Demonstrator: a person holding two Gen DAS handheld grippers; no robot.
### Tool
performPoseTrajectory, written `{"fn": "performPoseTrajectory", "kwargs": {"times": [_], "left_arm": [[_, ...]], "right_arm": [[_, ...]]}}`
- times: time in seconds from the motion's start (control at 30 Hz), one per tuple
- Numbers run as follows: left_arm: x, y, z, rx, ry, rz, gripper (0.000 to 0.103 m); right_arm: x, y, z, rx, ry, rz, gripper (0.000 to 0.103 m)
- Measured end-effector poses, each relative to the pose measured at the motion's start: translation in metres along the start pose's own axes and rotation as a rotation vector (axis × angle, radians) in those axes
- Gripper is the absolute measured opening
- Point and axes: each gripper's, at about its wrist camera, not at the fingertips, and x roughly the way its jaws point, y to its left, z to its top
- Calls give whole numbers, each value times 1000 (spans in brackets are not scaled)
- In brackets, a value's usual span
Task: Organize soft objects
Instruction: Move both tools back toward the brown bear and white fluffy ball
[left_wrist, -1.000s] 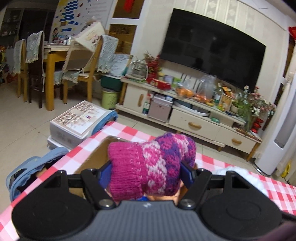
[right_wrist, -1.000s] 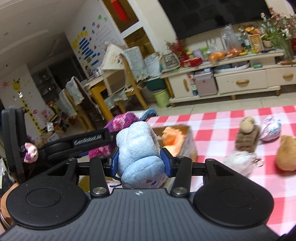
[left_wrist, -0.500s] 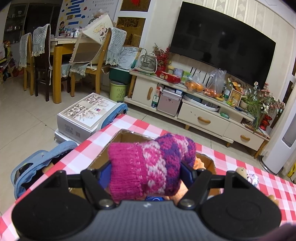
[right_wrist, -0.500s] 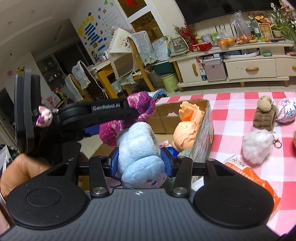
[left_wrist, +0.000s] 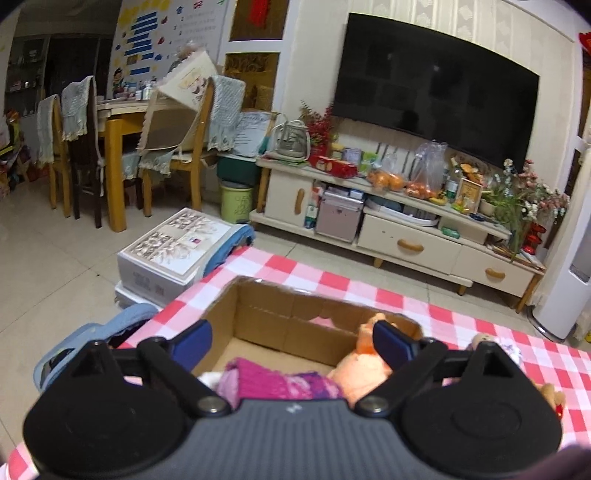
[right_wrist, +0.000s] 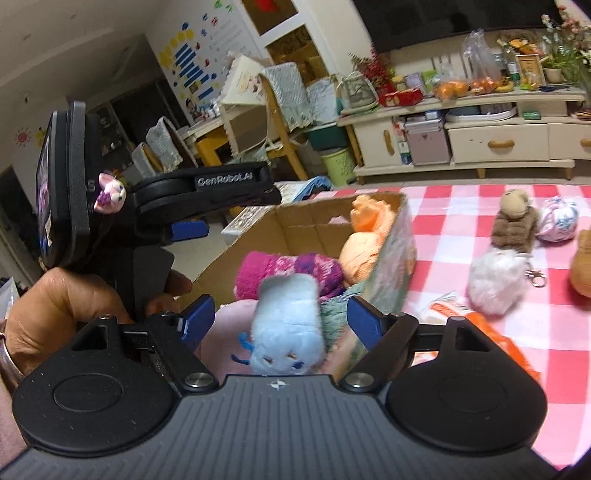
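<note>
1. Over the cardboard box: left gripper, jaws just sprung apart, nothing btwn; pink knit mitten lies inside box.
2. Right gripper jaws just opened too; blue plush btwn them, loose, at box's near end.

The cardboard box is open-topped, its far-left floor bare; toys crowd the near end.

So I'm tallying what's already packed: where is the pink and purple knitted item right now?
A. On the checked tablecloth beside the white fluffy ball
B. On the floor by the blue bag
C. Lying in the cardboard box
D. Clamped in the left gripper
C: the pink and purple knitted item lies inside the cardboard box next to the orange plush, and the left gripper stands open above it, its jaws having just opened.
</note>
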Motion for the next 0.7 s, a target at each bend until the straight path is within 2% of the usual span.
{"fn": "performPoseTrajectory", "kwargs": {"times": [0.33, 0.7], "left_arm": [[-6, -28, -8, 46, -3, -67, 100], [-4, -65, -21, 118, 15, -116, 102]], "right_arm": [[-47, -25, -6, 26, -94, -151, 101], [-71, -44, -17, 38, -129, -247, 101]]}}
